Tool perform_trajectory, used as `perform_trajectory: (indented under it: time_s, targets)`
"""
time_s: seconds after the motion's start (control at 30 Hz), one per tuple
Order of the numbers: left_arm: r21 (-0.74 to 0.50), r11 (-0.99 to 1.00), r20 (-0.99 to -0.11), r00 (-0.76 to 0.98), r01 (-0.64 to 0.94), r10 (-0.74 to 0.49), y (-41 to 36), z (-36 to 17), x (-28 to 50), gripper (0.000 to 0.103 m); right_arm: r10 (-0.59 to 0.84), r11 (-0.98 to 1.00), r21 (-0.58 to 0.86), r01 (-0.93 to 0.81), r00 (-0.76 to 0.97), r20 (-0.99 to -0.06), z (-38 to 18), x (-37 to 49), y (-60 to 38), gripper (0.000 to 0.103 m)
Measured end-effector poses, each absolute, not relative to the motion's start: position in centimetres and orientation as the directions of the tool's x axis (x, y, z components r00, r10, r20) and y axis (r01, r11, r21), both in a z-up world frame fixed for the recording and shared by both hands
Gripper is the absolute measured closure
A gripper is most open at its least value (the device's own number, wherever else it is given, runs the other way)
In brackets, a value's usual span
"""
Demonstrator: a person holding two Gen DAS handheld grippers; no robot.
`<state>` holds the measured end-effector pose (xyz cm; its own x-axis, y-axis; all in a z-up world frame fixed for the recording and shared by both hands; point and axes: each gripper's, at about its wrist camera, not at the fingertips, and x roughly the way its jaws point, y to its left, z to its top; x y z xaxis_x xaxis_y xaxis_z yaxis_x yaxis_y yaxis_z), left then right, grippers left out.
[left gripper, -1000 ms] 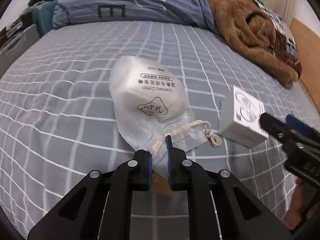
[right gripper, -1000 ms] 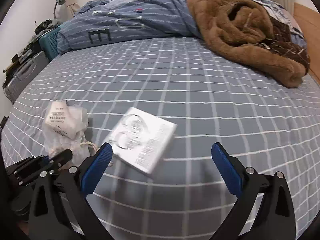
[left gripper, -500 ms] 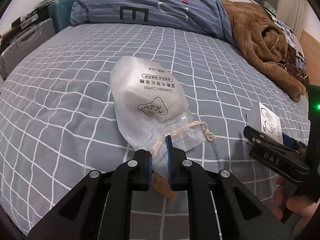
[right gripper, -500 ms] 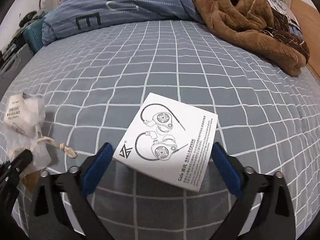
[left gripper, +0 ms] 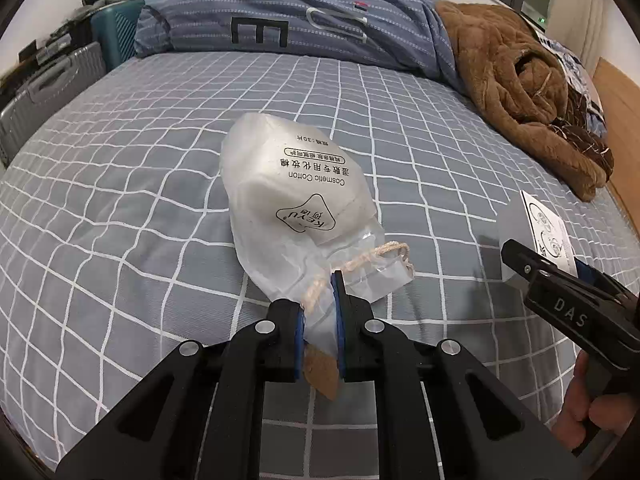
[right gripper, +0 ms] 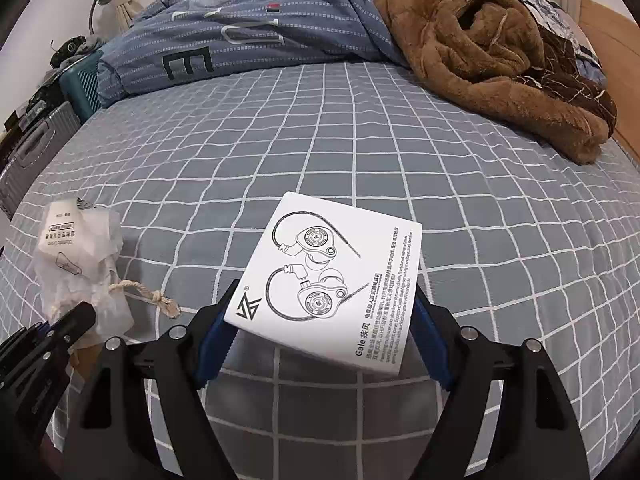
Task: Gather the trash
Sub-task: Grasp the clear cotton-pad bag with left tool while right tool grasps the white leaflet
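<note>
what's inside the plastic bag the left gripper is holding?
Inside the plastic bag held by the left gripper: a white block of cotton pads, per its "Cosmetic Cotton" print. The frosted film hides how many remain.

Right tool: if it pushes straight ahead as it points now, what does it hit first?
The white earphone box, already between the open right tool's fingers; it would meet the tool's inner body. Beyond the box, just checked sheet. Depth is a rough read.
</note>
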<state>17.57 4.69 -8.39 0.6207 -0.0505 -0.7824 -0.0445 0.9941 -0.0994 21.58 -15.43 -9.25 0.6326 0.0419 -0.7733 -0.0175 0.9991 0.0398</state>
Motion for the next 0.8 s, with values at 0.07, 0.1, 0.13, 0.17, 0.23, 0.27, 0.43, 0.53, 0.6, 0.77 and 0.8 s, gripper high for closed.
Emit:
perform_trajectory:
  time_s: [0.07, 0.1, 0.13, 0.17, 0.23, 0.27, 0.43, 0.53, 0.6, 0.77, 0.8]
  targets:
    - [-0.102, 0.994, -0.783, 0.62, -0.042, -0.054, 4.7, -8.2, 17.5, 0.092, 0.044, 0.999, 0.04, -0.02, 0.636, -0.77, -9.0, 21.3, -15.6, 0.028]
    - [-0.104, 0.994, -0.783, 0.619, -0.04, -0.057, 4.6, -8.1, 17.5, 0.092, 0.045, 0.999, 0.041, -0.02, 0.638, -0.769, -8.8, 21.2, -15.7, 0.028]
    - [-0.104, 0.994, -0.783, 0.62, -0.038, -0.058, 4.5, -8.0, 17.5, 0.092, 0.047, 0.999, 0.043, -0.021, 0.641, -0.766, -8.5, 20.9, -15.8, 0.028]
    - [-0.1, 0.994, -0.783, 0.62, -0.036, -0.057, 4.4, -7.9, 17.4, 0.092, 0.047, 0.999, 0.045, -0.02, 0.644, -0.763, -8.4, 20.8, -15.8, 0.028]
    - [-0.098, 0.995, -0.783, 0.62, -0.032, -0.057, 4.2, -7.7, 17.3, 0.092, 0.048, 0.999, 0.047, -0.018, 0.651, -0.758, -8.0, 20.3, -16.1, 0.028]
    - [-0.098, 0.995, -0.783, 0.619, -0.03, -0.058, 4.1, -7.7, 17.2, 0.092, 0.047, 0.999, 0.048, -0.017, 0.652, -0.757, -7.8, 20.1, -16.1, 0.028]
    - [-0.096, 0.995, -0.785, 0.615, -0.014, -0.067, 3.8, -7.5, 16.3, 0.092, 0.045, 0.999, 0.05, -0.01, 0.652, -0.757, -7.5, 18.9, -16.7, 0.028]
    - [-0.096, 0.995, -0.784, 0.618, -0.016, -0.066, 4.0, -7.3, 15.7, 0.092, 0.046, 0.999, 0.053, -0.008, 0.652, -0.757, -7.2, 18.1, -17.0, 0.028]
    - [-0.1, 0.995, -0.781, 0.621, -0.016, -0.068, 4.1, -7.1, 15.1, 0.092, 0.051, 0.998, 0.058, -0.011, 0.652, -0.757, -7.0, 17.4, -17.1, 0.028]
    - [-0.108, 0.994, -0.78, 0.62, -0.003, -0.083, 3.6, -6.7, 13.3, 0.092, 0.048, 0.999, 0.051, -0.015, 0.652, -0.756, -6.7, 15.4, -17.2, 0.028]
    - [-0.11, 0.994, -0.779, 0.62, 0.0, -0.087, 3.5, -6.7, 13.0, 0.092, 0.047, 0.999, 0.047, -0.018, 0.654, -0.755, -6.7, 15.1, -17.1, 0.028]
